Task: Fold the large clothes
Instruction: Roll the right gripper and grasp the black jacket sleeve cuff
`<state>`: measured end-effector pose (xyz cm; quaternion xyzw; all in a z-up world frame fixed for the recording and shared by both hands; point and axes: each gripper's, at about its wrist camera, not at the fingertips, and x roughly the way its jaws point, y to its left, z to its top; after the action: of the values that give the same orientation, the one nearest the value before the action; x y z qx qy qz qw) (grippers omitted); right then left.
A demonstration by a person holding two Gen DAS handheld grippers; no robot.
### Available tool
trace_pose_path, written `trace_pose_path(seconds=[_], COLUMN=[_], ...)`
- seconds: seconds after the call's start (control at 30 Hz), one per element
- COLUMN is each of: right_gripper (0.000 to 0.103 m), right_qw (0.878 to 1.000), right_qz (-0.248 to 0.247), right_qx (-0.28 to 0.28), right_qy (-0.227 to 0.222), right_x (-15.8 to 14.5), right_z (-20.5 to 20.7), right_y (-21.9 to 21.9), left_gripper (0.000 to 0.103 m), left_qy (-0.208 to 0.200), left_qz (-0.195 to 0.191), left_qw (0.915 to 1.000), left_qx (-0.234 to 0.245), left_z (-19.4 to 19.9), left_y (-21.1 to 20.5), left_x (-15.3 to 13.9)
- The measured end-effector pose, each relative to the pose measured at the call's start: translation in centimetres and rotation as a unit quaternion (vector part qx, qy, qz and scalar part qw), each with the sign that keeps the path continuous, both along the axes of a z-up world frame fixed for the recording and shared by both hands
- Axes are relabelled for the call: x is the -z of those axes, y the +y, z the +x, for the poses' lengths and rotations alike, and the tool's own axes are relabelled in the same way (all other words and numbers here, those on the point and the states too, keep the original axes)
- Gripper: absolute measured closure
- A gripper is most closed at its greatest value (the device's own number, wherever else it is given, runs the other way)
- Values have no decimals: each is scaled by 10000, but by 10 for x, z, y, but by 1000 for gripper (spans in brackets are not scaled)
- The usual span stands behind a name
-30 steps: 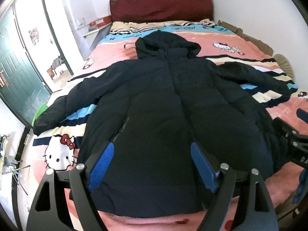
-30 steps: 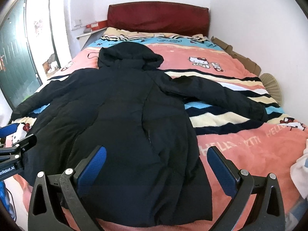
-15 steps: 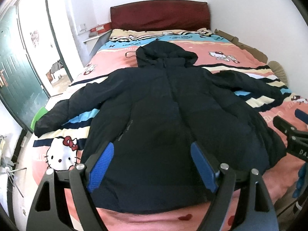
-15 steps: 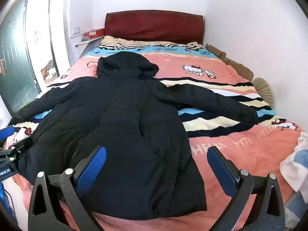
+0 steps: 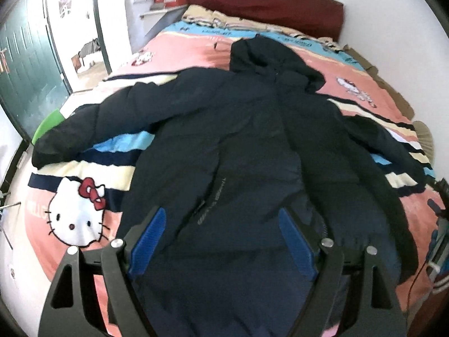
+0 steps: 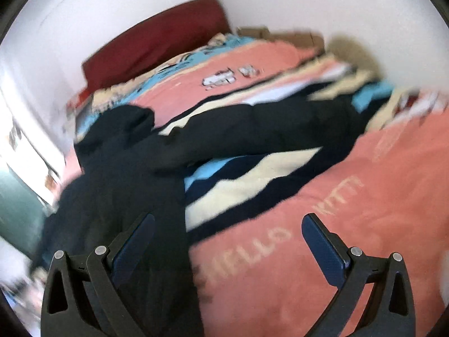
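A large dark navy hooded padded jacket point(image 5: 238, 146) lies flat, front up, on the bed, with both sleeves spread out to the sides. My left gripper point(image 5: 221, 224) is open and empty, hovering over the jacket's lower front near the hem. My right gripper point(image 6: 228, 227) is open and empty, over the bedspread beside the jacket's right side; the jacket point(image 6: 134, 185) and its right sleeve point(image 6: 275, 129) show blurred in that view. The right gripper's body shows at the right edge of the left wrist view point(image 5: 439, 224).
The bed carries a pink Hello Kitty bedspread point(image 5: 75, 213) with striped bands and a dark red headboard point(image 5: 266, 2). A green door point(image 5: 25, 64) and an open doorway are to the left. A white wall point(image 6: 308, 0) runs along the right of the bed.
My left gripper has moved in closer and lower over the jacket's lower front. My right gripper has swung sharply right and tilted, now facing the right sleeve and bedspread; its view is motion-blurred.
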<state>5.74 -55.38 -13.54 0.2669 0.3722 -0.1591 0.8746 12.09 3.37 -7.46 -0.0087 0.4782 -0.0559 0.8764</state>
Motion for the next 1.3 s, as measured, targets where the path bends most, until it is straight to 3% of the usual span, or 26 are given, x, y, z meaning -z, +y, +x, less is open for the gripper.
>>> trace_pose_path(seconds=[0.2,0.3,0.43,0.6,0.83,0.9,0.93,1.0,1.07,1.3], right_gripper=[1,11,15,17,32,52,67,78,85,88], right_qw=[9931,9866,9742,9532,9311,9271,9272,9244,9279,9485], right_qz=[1065,1476,1994,2513,2611,2567,2537,2561,2442,1837], right_qx=[411,513,741,1453,2257,2437,2471,2508,2420,1633], right_qy=[-250,-463,-749,-849,-1181,-1232,-1216,-1305,-1440,-1999], right_x=[41,54,71,101,113,119,121,123,113,36], right_z=[41,57,75,78,81,81,82,81,82,105], right_y=[-58,-75,-97,-134,-184,-197,-202,-208,-207,-178], left_gripper=[21,21,21,21,21,21,21,21,21,21], left_qy=[180,253,374,485,523,524,528,518,488,282], left_qz=[172,195,223,283,322,311,293,260,245,68], left_qw=[9997,9994,9990,9983,9978,9978,9978,9980,9982,9996], left_qx=[81,123,122,161,247,265,267,262,238,40], left_z=[18,26,36,44,50,52,53,54,54,46], left_y=[-8,-10,-12,-15,-20,-21,-20,-19,-17,-8], left_x=[23,32,44,57,68,68,68,68,68,57])
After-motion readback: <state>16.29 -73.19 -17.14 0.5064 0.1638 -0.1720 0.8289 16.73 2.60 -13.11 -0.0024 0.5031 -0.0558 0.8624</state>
